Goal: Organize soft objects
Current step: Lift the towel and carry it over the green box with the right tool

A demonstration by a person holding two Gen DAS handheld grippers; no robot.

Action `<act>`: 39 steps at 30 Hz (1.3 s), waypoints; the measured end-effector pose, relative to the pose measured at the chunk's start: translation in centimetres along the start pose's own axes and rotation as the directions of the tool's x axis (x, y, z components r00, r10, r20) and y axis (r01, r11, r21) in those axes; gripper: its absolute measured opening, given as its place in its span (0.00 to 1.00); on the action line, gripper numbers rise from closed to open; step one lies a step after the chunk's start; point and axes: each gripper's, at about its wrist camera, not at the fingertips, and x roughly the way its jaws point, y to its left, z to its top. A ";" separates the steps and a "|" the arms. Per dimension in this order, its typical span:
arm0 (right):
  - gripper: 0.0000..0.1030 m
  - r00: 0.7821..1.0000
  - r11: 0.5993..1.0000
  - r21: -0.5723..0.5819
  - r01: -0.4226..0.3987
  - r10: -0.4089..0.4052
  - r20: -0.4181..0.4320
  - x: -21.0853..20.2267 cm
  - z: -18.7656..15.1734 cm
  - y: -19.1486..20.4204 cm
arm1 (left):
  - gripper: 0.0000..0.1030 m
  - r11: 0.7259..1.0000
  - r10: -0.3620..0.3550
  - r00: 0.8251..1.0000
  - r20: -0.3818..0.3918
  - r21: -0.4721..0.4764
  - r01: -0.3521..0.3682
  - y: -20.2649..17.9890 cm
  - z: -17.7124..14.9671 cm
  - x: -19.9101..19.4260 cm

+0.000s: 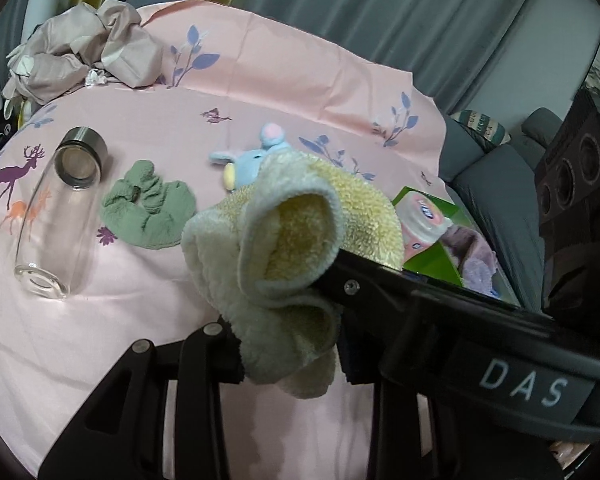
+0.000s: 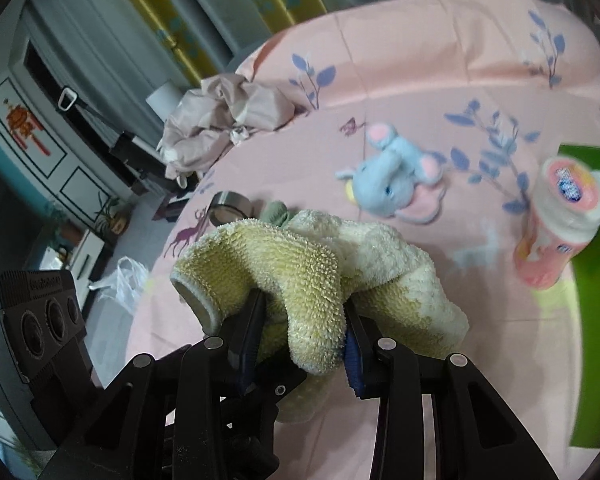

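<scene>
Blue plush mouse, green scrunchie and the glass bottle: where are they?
Blue plush mouse [image 2: 388,176]: right wrist view, on its body.
Green scrunchie [image 1: 148,208]: left wrist view, on its ruffled fabric.
Glass bottle [image 1: 56,220]: left wrist view, on its clear side.

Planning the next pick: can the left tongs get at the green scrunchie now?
Probably not yet. The left tongs are shut on the fluffy yellow towel, as are the right tongs. The crinkled green fabric scrunchie itself lies uncovered on the pink sheet.
</scene>
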 end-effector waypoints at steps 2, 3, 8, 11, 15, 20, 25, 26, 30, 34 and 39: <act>0.38 1.000 1.000 0.015 0.012 -0.012 0.007 -0.6 0.0 -0.1 | 0.29 1.000 0.000 1.000 0.005 0.016 0.000 -0.6 0.2 -0.1; 0.38 1.000 1.000 0.006 0.018 -0.018 0.019 -1.1 0.1 -0.1 | 0.29 0.999 0.003 1.000 0.014 0.034 -0.003 -1.1 0.3 0.0; 0.38 0.998 0.999 0.020 0.044 -0.045 0.053 -2.8 0.7 -1.1 | 0.29 0.998 -0.019 1.000 0.003 0.055 0.019 -2.9 1.3 0.5; 0.38 0.993 0.999 0.024 0.047 -0.049 0.107 -4.7 0.9 -2.2 | 0.29 0.994 -0.031 0.999 0.034 0.108 0.027 -5.0 1.7 0.5; 0.38 0.984 0.997 0.059 0.056 -0.065 0.164 -7.2 1.0 -4.1 | 0.29 0.986 -0.075 0.996 0.038 0.150 0.068 -7.8 2.4 1.0; 0.38 0.959 0.993 0.105 0.048 -0.075 0.272 -10.7 1.1 -6.9 | 0.29 0.961 -0.105 0.992 0.064 0.262 0.085 -12.2 2.8 1.4; 0.38 0.943 0.967 0.254 0.003 -0.087 0.321 -13.0 0.7 -11.3 | 0.28 0.941 -0.141 0.990 0.016 0.312 0.129 -16.2 2.8 3.4; 0.38 0.939 0.967 0.254 0.002 -0.089 0.332 -13.5 0.6 -11.8 | 0.29 0.931 -0.140 0.990 0.020 0.344 0.125 -17.1 2.5 3.7; 0.38 0.929 0.935 0.352 -0.051 -0.084 0.360 -14.8 -0.3 -15.5 | 0.28 0.922 -0.155 0.987 -0.041 0.353 0.159 -19.3 2.1 5.7; 0.38 0.915 0.926 0.375 -0.029 -0.127 0.383 -15.7 -0.5 -17.0 | 0.29 0.902 -0.155 0.988 -0.025 0.404 0.151 -21.2 1.4 6.8; 0.38 0.915 0.879 0.477 -0.024 -0.173 0.364 -15.9 -1.4 -20.9 | 0.29 0.885 -0.162 0.982 -0.101 0.425 0.190 -23.1 0.4 10.3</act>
